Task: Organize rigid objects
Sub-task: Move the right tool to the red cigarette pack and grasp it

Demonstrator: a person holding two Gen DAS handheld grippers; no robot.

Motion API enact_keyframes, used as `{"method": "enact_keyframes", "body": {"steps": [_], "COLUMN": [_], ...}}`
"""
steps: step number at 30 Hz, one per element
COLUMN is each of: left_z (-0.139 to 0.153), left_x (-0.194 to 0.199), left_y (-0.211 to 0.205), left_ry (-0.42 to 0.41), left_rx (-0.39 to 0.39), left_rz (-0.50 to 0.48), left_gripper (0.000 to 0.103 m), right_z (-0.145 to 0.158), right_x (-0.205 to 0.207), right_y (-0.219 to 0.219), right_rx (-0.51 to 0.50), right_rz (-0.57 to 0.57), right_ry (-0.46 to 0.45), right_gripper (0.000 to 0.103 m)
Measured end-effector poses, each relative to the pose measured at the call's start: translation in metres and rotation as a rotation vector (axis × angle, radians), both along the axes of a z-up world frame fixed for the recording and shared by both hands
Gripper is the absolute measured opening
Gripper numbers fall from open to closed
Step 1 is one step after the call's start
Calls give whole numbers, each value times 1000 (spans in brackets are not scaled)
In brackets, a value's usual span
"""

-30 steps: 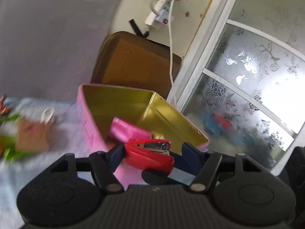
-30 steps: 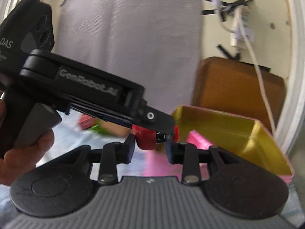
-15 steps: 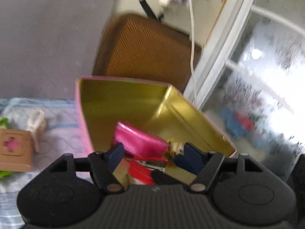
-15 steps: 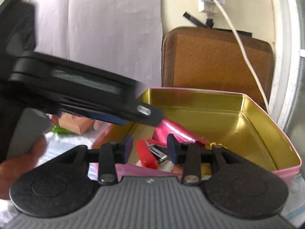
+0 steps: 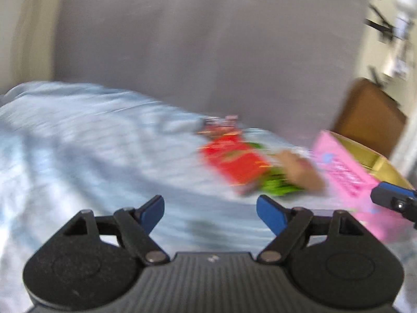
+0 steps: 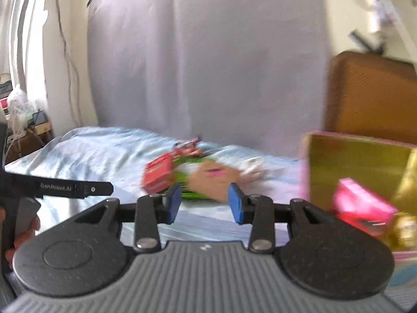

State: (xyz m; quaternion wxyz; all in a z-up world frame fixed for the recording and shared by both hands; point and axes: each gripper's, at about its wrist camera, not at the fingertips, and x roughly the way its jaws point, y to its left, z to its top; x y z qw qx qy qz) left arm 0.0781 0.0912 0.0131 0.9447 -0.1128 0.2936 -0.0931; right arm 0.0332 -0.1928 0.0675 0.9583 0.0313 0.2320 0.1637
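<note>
My left gripper [image 5: 210,208] hangs over the pale blue sheet [image 5: 91,143]; its jaws are opening and nothing is between them. My right gripper [image 6: 204,203] is open and holds nothing. It points at a blurred heap: a red box [image 6: 159,173], a tan box [image 6: 211,180] and something green [image 6: 187,194]. The pink tin [image 6: 306,172] with a gold inside stands at the right and holds a pink packet [image 6: 362,206]. In the left wrist view the tin [image 5: 344,172] is at the far right, beyond the red box [image 5: 234,161]. The red stapler is not visible.
A grey cloth backdrop [image 6: 208,65] hangs behind the bed. A brown case [image 6: 370,96] leans behind the tin. A small white object [image 6: 252,167] lies beside the tan box. A hand [image 6: 23,224] holds the left gripper at the left edge of the right wrist view.
The left gripper let the red stapler go into the tin, then swung left over the sheet with its jaws wider. The right gripper also turned left, so the tin sits at its right edge.
</note>
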Motion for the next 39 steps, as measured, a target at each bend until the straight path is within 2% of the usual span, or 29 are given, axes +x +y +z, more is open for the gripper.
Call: {"method": "enact_keyframes", "body": {"steps": [2, 4, 5, 6, 8, 11, 14, 16, 17, 22, 26, 30, 35, 39], "left_z": [-5, -8, -8, -8, -6, -5, -5, -7, -7, -9, -9, -8, -7, -7], "left_x": [2, 3, 3, 3, 3, 6, 6, 8, 7, 8, 7, 5, 2, -1], "left_y": [16, 32, 36, 38, 38, 37, 39, 40, 40, 37, 33, 28, 21, 13], "left_ry": [4, 2, -9, -19, -42, -37, -27, -18, -16, -20, -24, -37, -46, -51], "left_rx": [-14, -97, -116, -113, -93, -85, -93, -102, -103, -84, -64, -27, 29, 80], "left_rz": [54, 81, 93, 113, 149, 156, 149, 142, 138, 125, 115, 103, 98, 91], "left_gripper": [80, 81, 81, 82, 85, 87, 87, 87, 87, 87, 87, 89, 89, 89], "right_z": [-5, -8, -11, -12, -16, -31, -47, -56, -57, -46, -38, -35, -31, -34], "right_x": [14, 27, 38, 45, 57, 79, 96, 106, 108, 87, 38, -12, -57, -76], "right_y": [25, 47, 60, 71, 94, 117, 131, 138, 137, 127, 111, 86, 50, 25], "right_rx": [12, -22, -58, -100, -210, -332, -401, -435, -431, -354, -306, -260, -219, -180], "right_rz": [30, 48, 58, 61, 55, 65, 65, 55, 50, 87, 188, 241, 214, 156], "right_ry": [29, 28, 23, 14, -16, -14, 7, 33, 36, 39, 48, 61, 70, 82], "right_gripper": [42, 43, 47, 51, 66, 71, 71, 64, 60, 59, 59, 59, 59, 59]}}
